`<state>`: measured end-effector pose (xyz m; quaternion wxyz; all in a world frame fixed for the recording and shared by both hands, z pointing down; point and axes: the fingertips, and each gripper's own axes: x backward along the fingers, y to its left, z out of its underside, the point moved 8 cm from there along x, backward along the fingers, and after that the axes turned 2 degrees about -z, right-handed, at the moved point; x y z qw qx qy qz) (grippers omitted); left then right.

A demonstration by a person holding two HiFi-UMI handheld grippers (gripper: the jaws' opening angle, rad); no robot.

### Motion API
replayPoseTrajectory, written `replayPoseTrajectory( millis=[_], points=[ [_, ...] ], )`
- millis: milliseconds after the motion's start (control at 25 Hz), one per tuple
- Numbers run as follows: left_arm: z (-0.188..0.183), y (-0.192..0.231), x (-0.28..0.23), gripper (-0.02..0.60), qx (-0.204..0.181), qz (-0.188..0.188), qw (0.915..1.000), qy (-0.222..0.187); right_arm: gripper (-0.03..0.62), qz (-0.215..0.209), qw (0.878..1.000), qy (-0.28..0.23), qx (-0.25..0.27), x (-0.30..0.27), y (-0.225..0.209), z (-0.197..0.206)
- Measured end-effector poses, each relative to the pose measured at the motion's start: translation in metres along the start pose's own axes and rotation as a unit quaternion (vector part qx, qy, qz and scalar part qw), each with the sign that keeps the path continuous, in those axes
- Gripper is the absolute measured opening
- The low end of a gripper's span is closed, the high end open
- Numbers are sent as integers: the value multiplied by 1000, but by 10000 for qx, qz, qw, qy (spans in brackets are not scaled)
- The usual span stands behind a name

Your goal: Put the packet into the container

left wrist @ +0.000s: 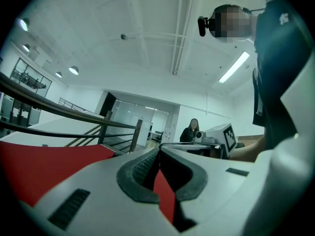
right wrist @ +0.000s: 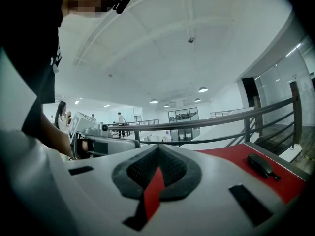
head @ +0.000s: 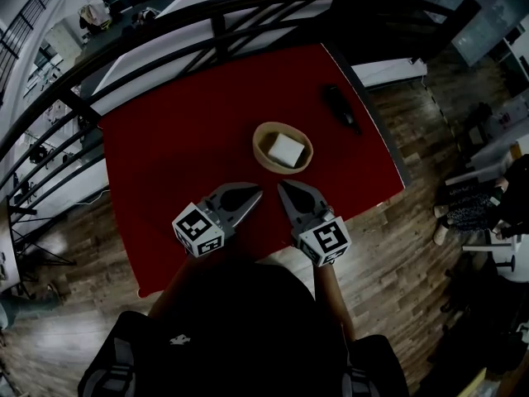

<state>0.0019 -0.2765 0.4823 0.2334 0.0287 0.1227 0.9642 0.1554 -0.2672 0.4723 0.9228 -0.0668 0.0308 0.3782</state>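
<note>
Left gripper is keeping its jaws pressed together, pinching nothing, over the near part of the red table. Right gripper is likewise closed tight and empty, its tip near the left one. White packet is lying inside the tan container, just beyond both tips. Black object is lying near the table's far right edge.

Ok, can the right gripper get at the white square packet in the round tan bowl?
Probably yes: only bare red tabletop separates the right gripper from the bowl, and the packet lies uncovered. Jaws are shut, though.
</note>
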Motion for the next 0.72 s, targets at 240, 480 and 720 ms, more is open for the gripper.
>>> replayPoseTrajectory(
  millis=[240,480,720],
  points=[
    [0,0,2,11,14,-3,10000,14,21,-9,10000,-50,18,0,1,-2],
    [0,-3,1,11,24,-10,10000,-20,21,-53,10000,20,-19,0,2,-2],
    [1,-4,-1,11,-9,-20,10000,-16,21,-42,10000,-20,74,2,-1,1]
  ],
)
